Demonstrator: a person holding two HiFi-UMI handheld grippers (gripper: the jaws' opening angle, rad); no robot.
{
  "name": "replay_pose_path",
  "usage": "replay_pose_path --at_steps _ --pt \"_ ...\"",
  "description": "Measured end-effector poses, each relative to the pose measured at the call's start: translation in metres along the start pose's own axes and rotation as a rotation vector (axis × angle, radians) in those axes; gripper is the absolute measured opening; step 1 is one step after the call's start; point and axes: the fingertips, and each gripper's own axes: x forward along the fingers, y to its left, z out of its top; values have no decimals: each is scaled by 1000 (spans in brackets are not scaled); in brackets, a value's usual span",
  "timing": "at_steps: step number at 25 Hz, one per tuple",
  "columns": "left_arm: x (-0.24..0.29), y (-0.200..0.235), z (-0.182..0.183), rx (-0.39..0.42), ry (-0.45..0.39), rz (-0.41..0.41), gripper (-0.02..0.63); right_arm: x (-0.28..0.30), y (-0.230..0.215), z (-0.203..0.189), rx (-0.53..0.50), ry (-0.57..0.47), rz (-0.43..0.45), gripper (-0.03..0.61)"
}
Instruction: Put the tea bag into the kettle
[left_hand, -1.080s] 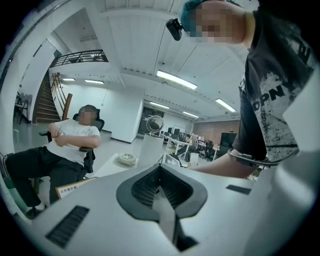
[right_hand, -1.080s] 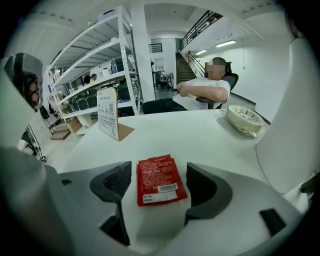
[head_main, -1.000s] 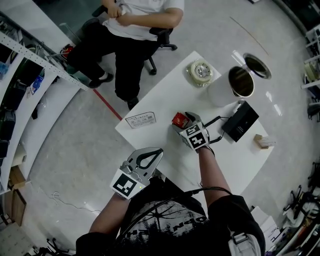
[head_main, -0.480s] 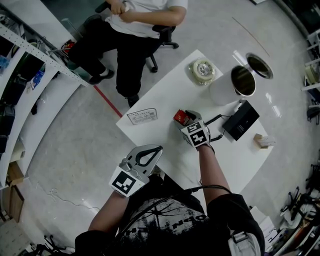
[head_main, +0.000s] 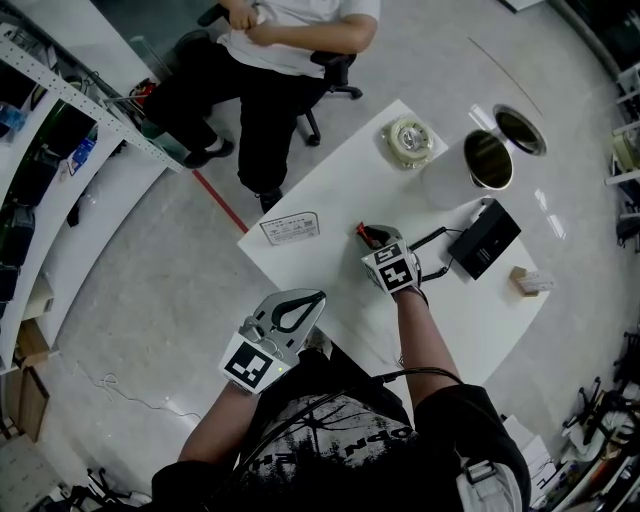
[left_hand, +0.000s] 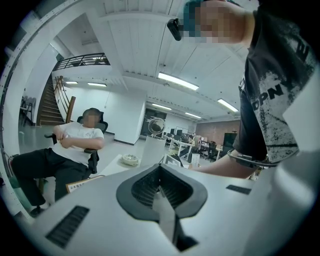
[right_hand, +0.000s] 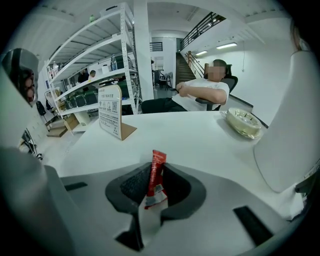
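Observation:
A red tea bag (head_main: 362, 232) stands pinched between the jaws of my right gripper (head_main: 372, 238) on the white table (head_main: 330, 190). In the right gripper view the tea bag (right_hand: 158, 167) sticks up edge-on and the pads press on it; these jaws have just been closing. The white kettle (head_main: 487, 160) stands open-topped at the table's far right, well away from the gripper, and shows as a white wall (right_hand: 287, 145) at the right. My left gripper (head_main: 316, 298) hangs off the table's near-left edge, shut and holding nothing (left_hand: 160, 172).
The kettle's lid (head_main: 519, 131) lies beyond the kettle. A round tape roll (head_main: 406, 142), a small sign card (head_main: 289, 228), a black box (head_main: 484, 240) with a cable and a small wooden block (head_main: 525, 281) sit on the table. A seated person (head_main: 290, 40) faces it; shelving (head_main: 60, 110) stands left.
My right gripper's jaws have closed on the red tea bag, which now stands edge-on between them. Neither hand has shifted.

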Motion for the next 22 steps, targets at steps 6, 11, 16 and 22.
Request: replay_pose_path --at_steps 6,11,16,22 --pt "-10 -1 5 11 -9 20 12 -3 4 -1 -8 -17 6 41" --pt "-17 -5 15 30 -29 20 12 -29 13 16 -2 -107 8 40" --pt "-15 -13 28 70 -32 2 12 -73 16 46 -10 -229 1 40" --pt "-1 -28 41 136 -40 -57 12 -136 2 73 -19 -360 -60 40"
